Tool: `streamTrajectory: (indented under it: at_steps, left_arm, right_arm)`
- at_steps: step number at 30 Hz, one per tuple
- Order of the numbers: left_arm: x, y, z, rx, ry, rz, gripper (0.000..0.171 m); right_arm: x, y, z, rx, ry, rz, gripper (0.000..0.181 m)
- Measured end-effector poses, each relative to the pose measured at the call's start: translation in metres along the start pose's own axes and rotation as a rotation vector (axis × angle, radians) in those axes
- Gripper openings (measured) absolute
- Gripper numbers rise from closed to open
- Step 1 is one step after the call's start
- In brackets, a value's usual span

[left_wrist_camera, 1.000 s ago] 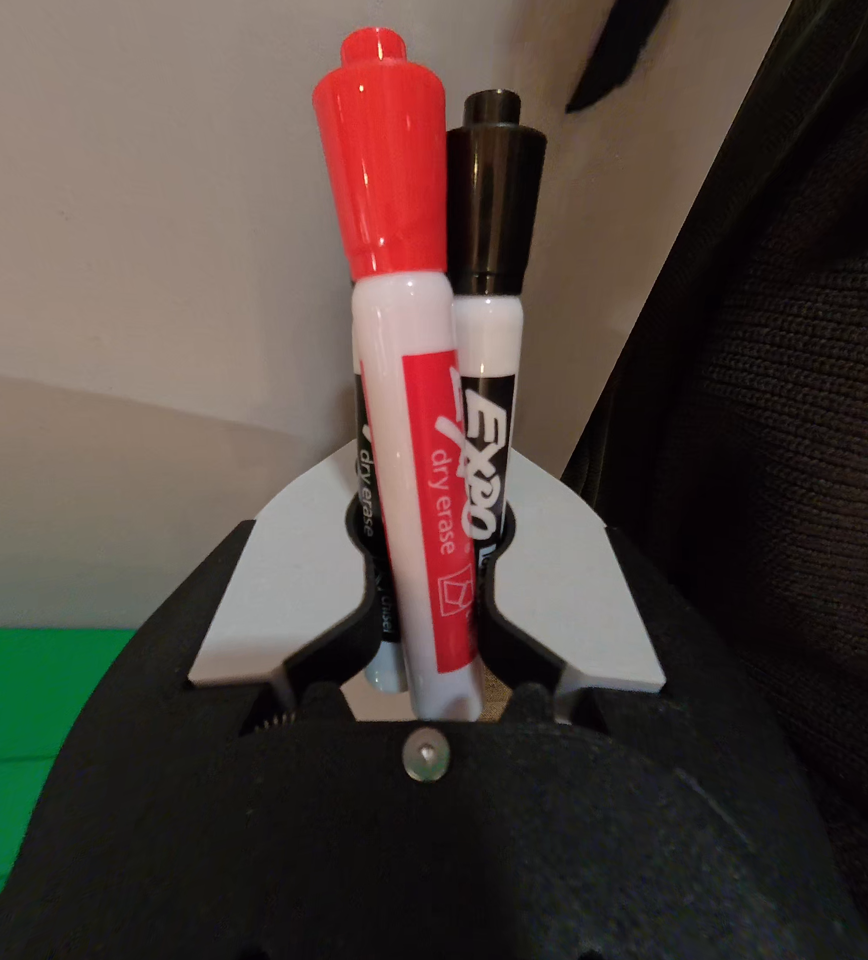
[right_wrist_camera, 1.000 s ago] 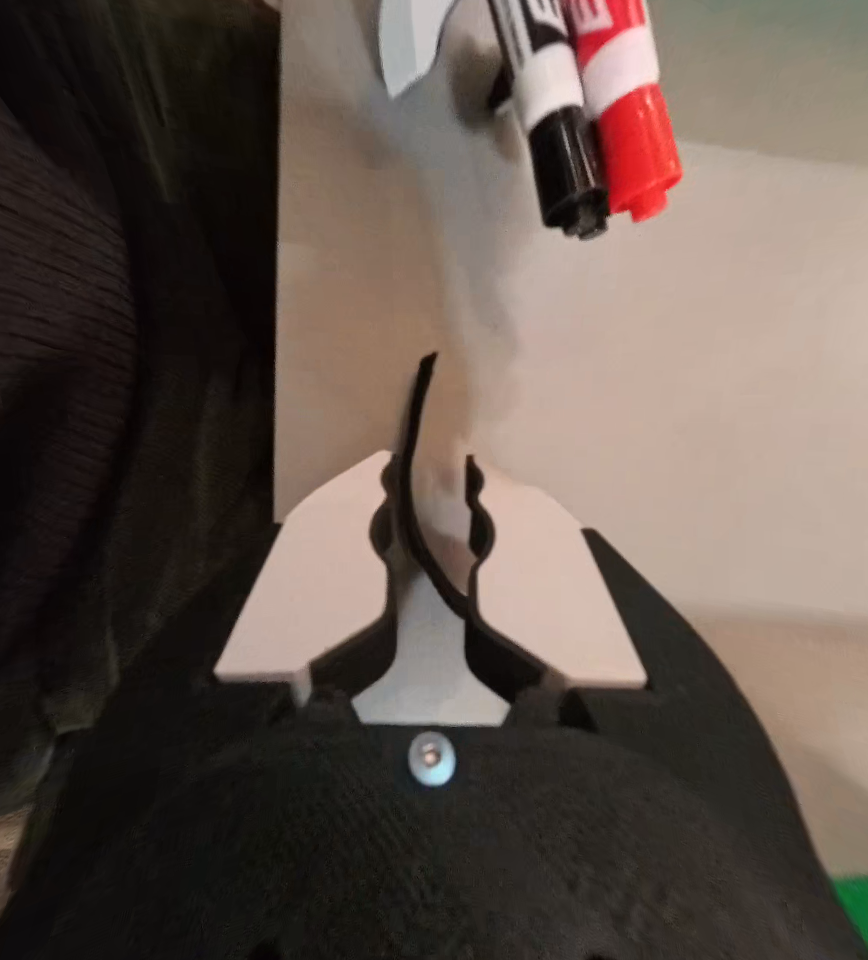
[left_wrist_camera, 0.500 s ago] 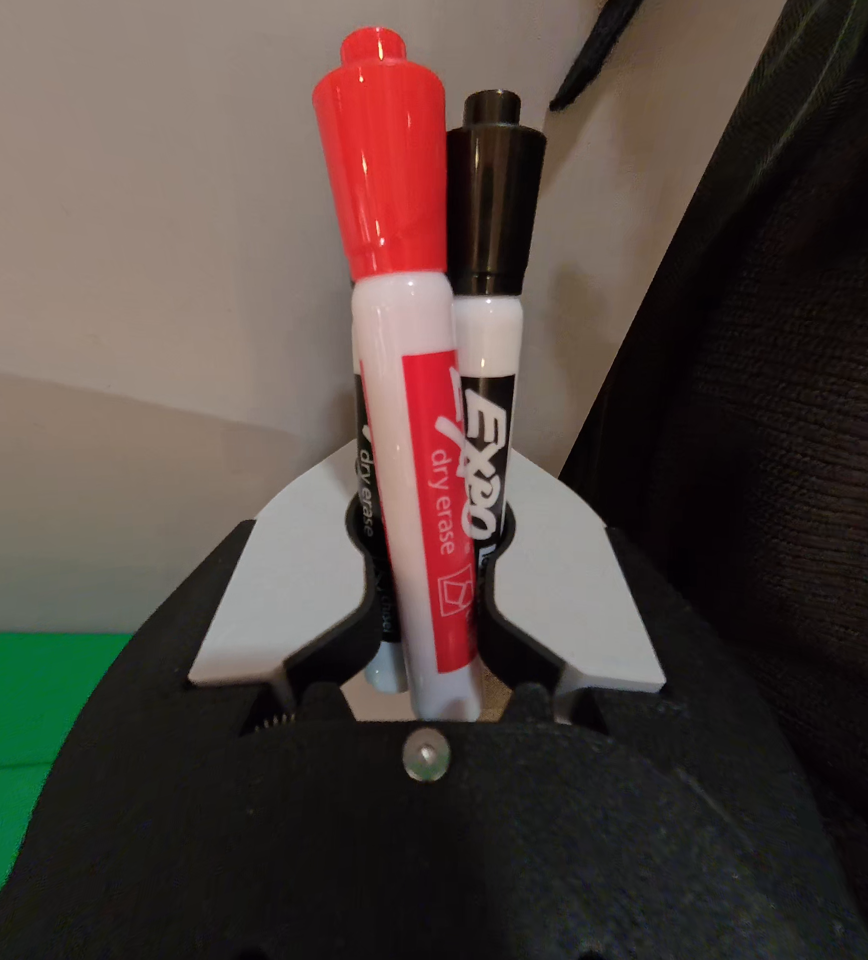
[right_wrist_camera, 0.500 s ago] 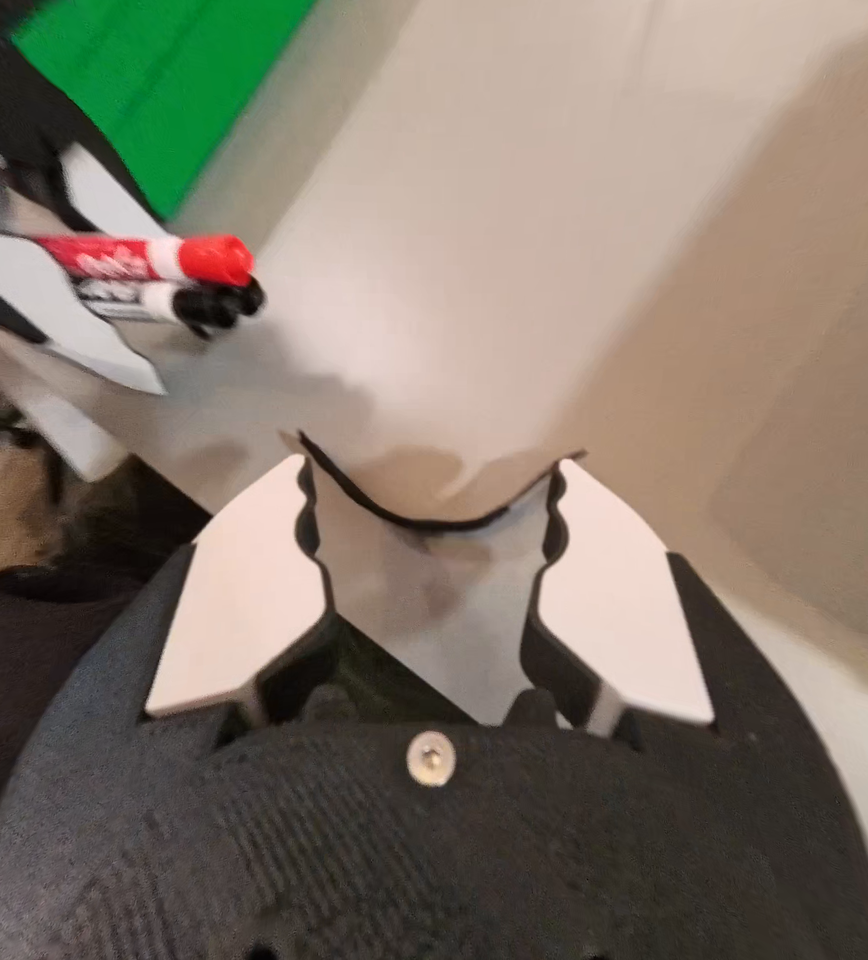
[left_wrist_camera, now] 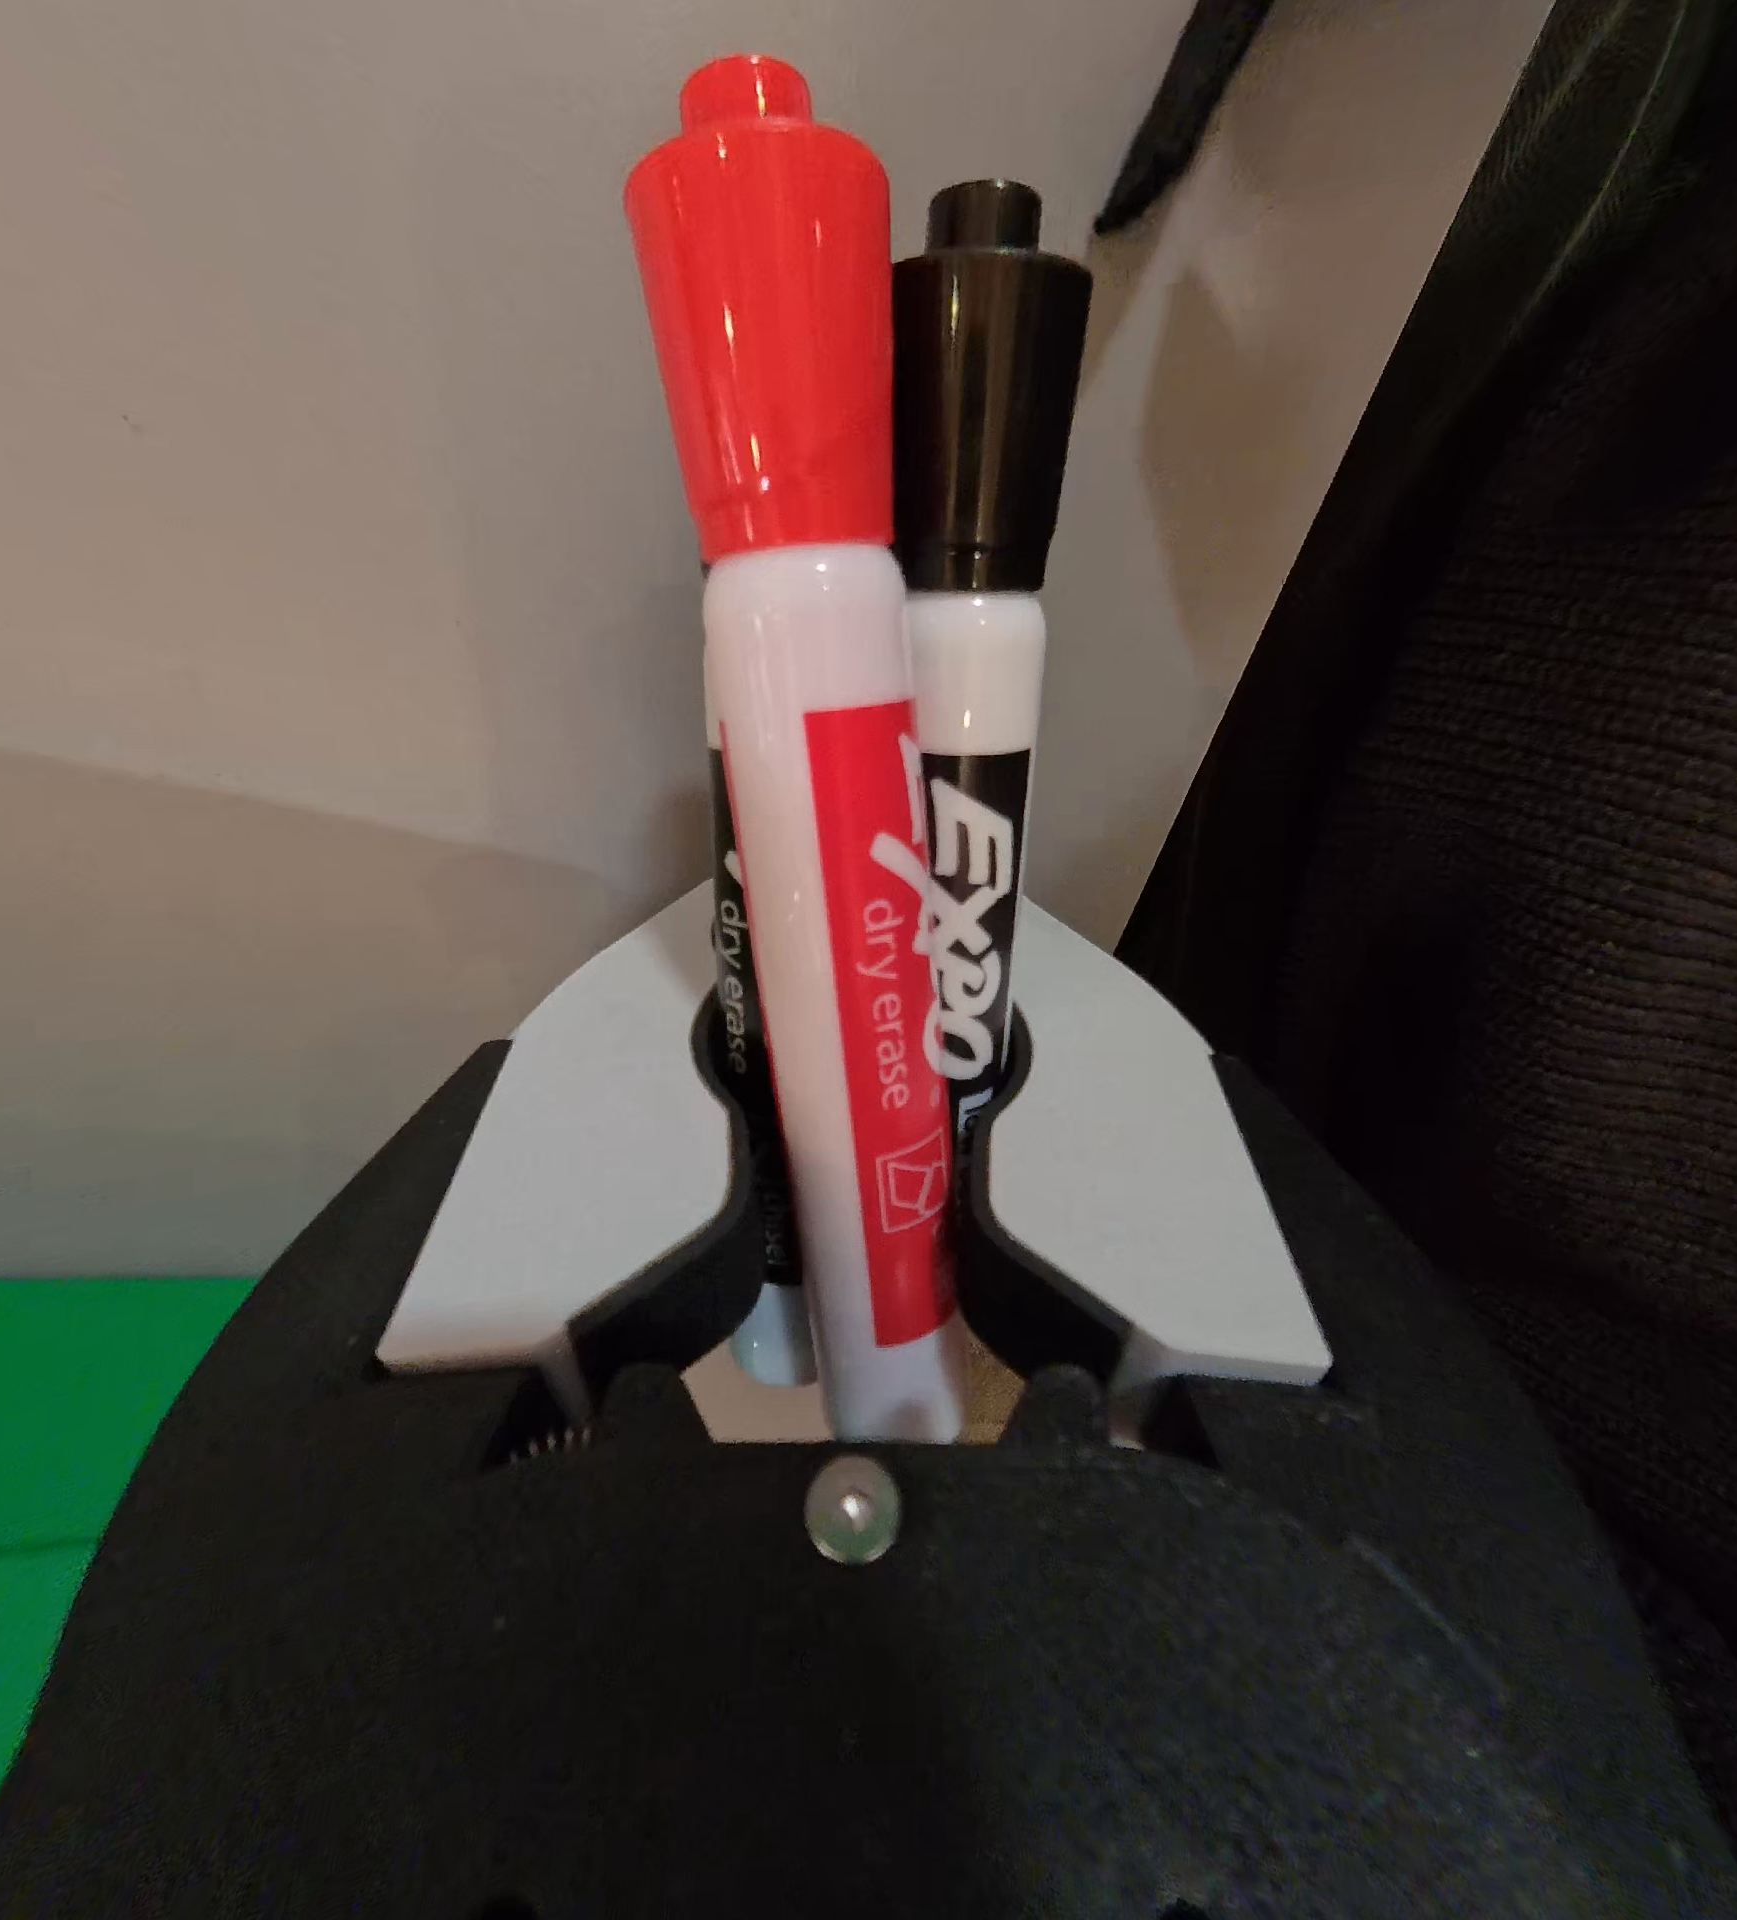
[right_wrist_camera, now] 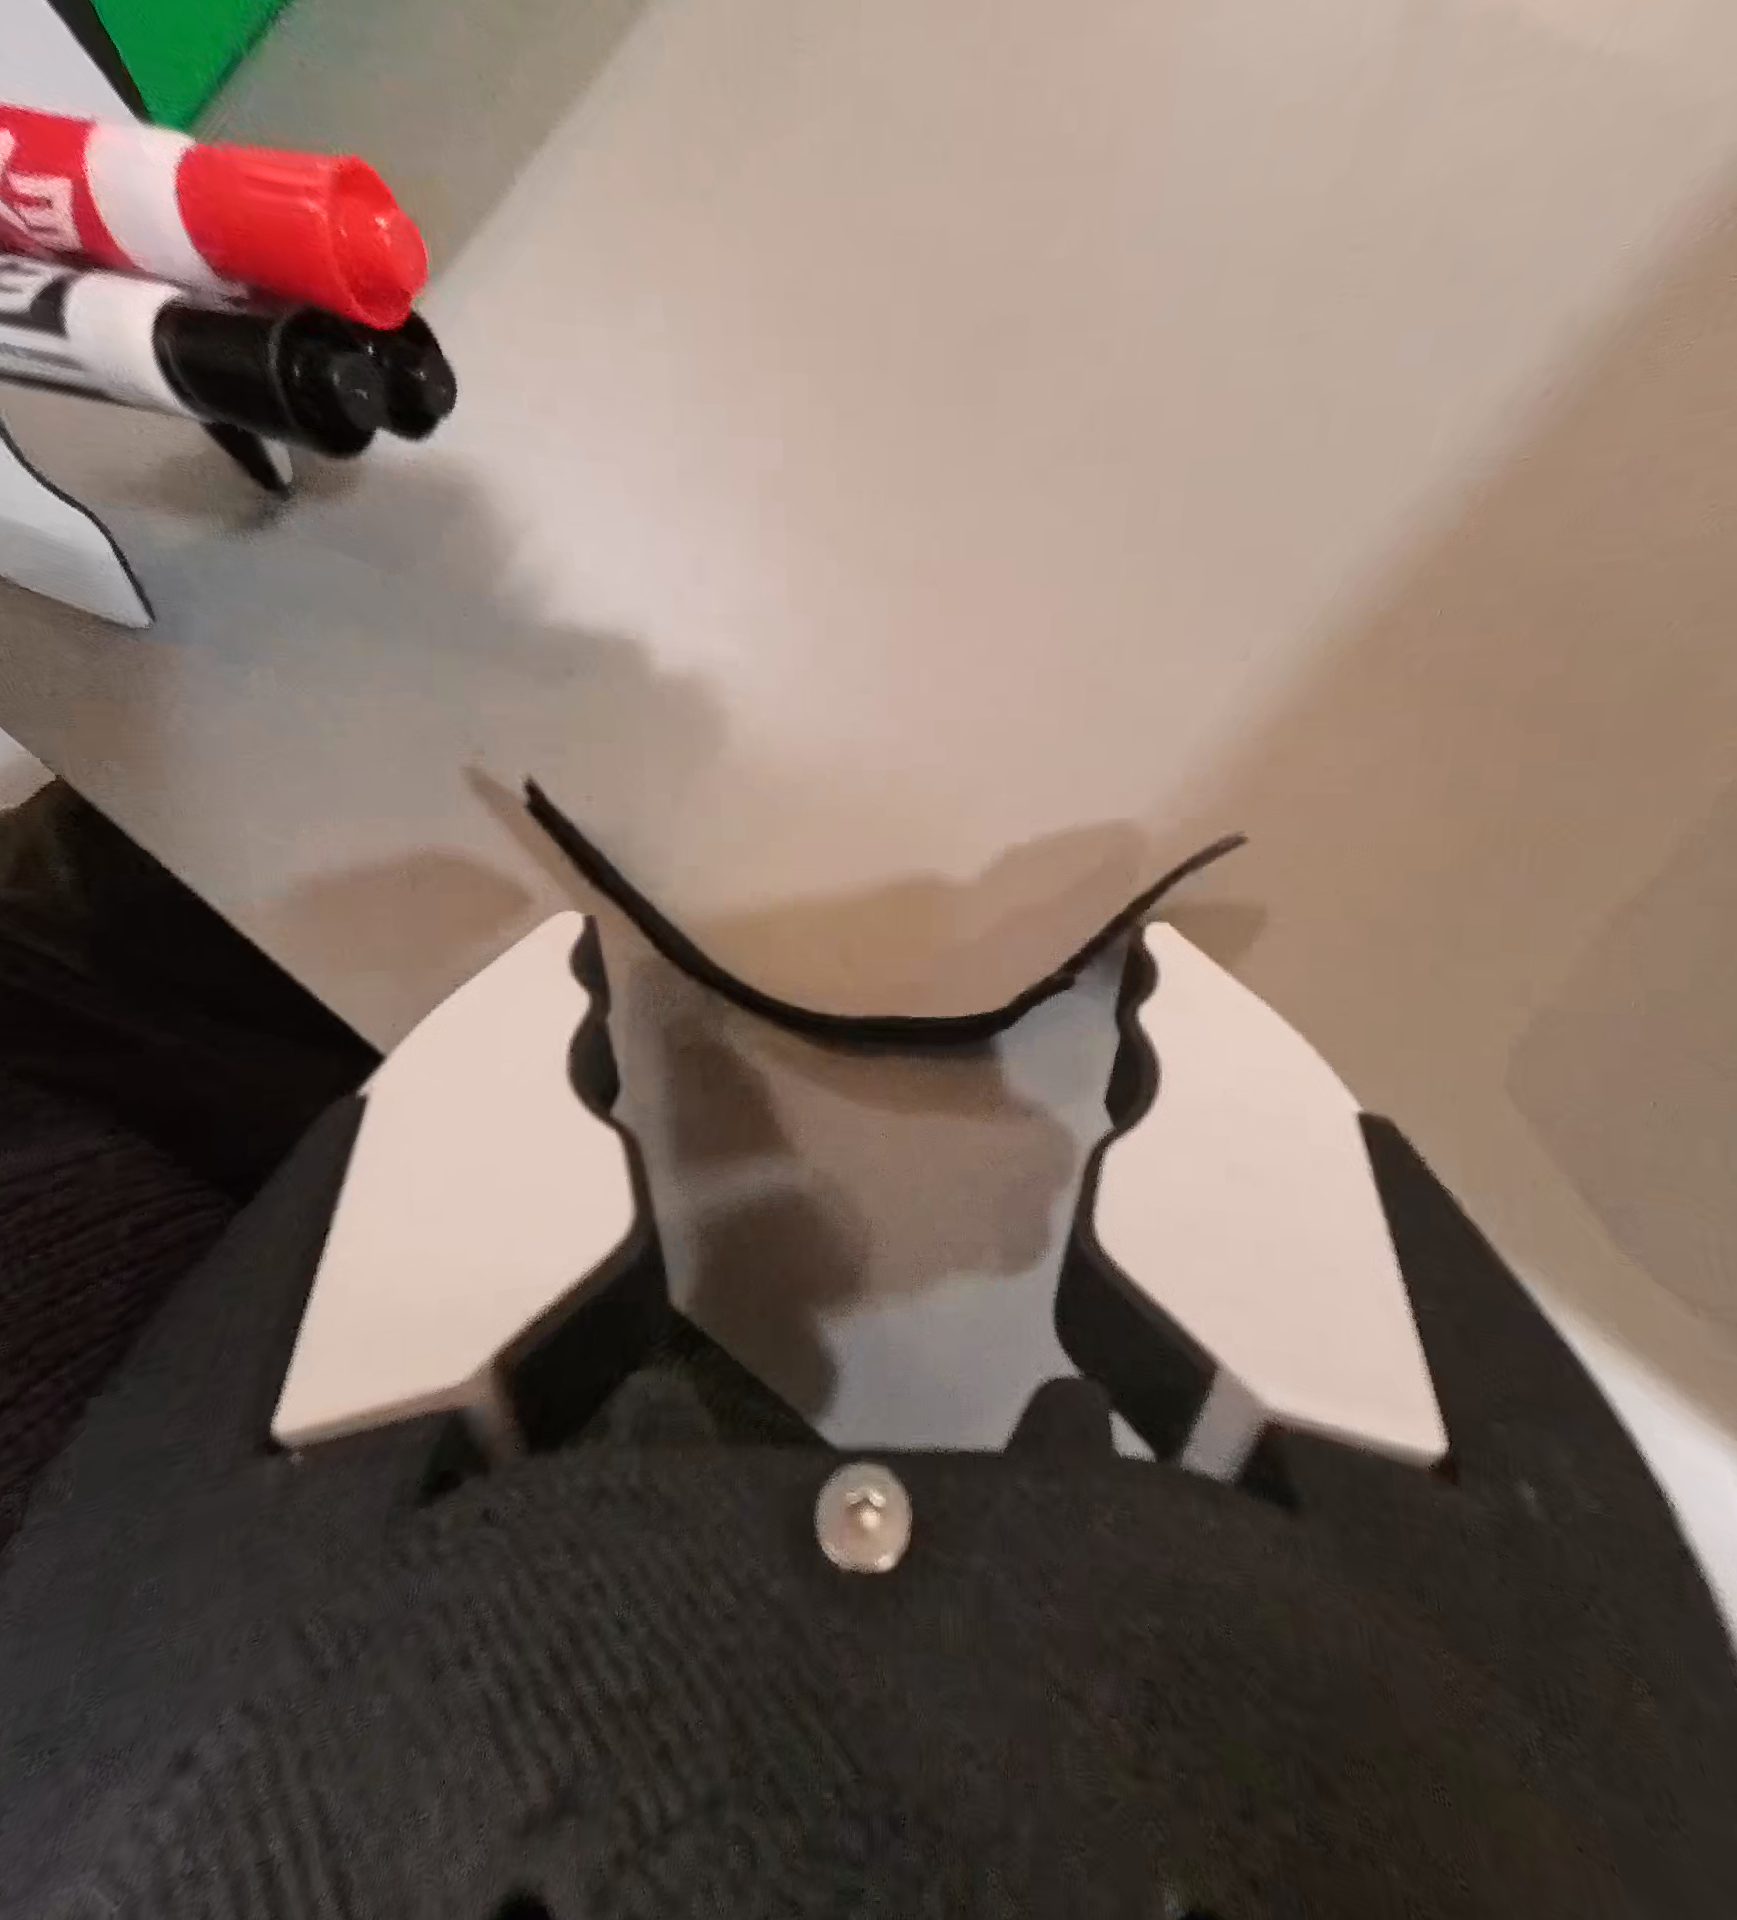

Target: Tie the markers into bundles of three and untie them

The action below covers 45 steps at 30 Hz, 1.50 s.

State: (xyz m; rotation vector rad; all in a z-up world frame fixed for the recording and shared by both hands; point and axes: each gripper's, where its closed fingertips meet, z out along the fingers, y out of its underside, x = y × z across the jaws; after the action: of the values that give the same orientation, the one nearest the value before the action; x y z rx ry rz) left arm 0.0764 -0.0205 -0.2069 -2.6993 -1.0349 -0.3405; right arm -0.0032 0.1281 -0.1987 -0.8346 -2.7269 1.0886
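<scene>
My left gripper (left_wrist_camera: 859,935) is shut on a bundle of three dry-erase markers that point forward. A red-capped marker (left_wrist_camera: 791,520) lies in front, a black-capped marker (left_wrist_camera: 989,416) to its right, and a second black marker (left_wrist_camera: 734,956) is mostly hidden behind the red one. My right gripper (right_wrist_camera: 864,935) is open wide. A thin black band (right_wrist_camera: 843,1023) runs from one fingertip to the other and sags in the middle. The bundle shows at the upper left of the right wrist view, red marker (right_wrist_camera: 251,223) above black markers (right_wrist_camera: 251,369), apart from my right gripper.
A person's dark knitted garment fills the right of the left wrist view (left_wrist_camera: 1570,935) and the lower left of the right wrist view (right_wrist_camera: 33,1195). A pale beige wall (right_wrist_camera: 1051,416) lies ahead. A green surface (left_wrist_camera: 43,1455) shows at the lower left.
My right gripper has opened from nearly shut to wide, pulling the black band out across its fingertips, and has swung round; the markers now sit upper left and nearer. The left gripper's hold is unchanged.
</scene>
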Motion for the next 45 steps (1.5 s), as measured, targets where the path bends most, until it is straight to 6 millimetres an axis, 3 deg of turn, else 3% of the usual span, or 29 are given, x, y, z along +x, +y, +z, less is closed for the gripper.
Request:
streamTrajectory:
  at_steps: [3,8,17,29,37,41,45]
  left_arm:
    - [0.000,0.000,0.000,0.006,0.005,0.000,0.045]
    - [0.000,0.000,0.000,0.010,0.009,0.001,0.045]
    - [0.000,0.000,0.000,0.008,0.001,0.003,0.045]
    - [0.000,0.000,-0.001,0.010,0.007,0.000,0.045]
    - [-0.001,0.000,0.000,0.005,0.002,0.001,0.045]
    - [-0.001,0.000,0.000,0.003,-0.002,0.003,0.045]
    - [0.000,0.001,-0.001,0.008,0.012,0.000,0.045]
  right_arm:
    - [0.005,-0.006,0.006,-0.010,-0.008,-0.057,0.087]
    - [-0.012,-0.011,0.012,0.002,-0.168,-0.147,0.072]
    - [-0.016,-0.012,0.015,-0.002,-0.175,-0.136,0.096]
    - [-0.029,-0.005,0.033,-0.062,-0.120,-0.233,0.105]
    - [-0.023,-0.011,0.038,-0.065,-0.142,-0.281,0.101]
    - [-0.024,-0.013,0.035,-0.064,-0.163,-0.321,0.080]
    - [-0.025,-0.008,0.027,-0.070,-0.157,-0.367,0.084]
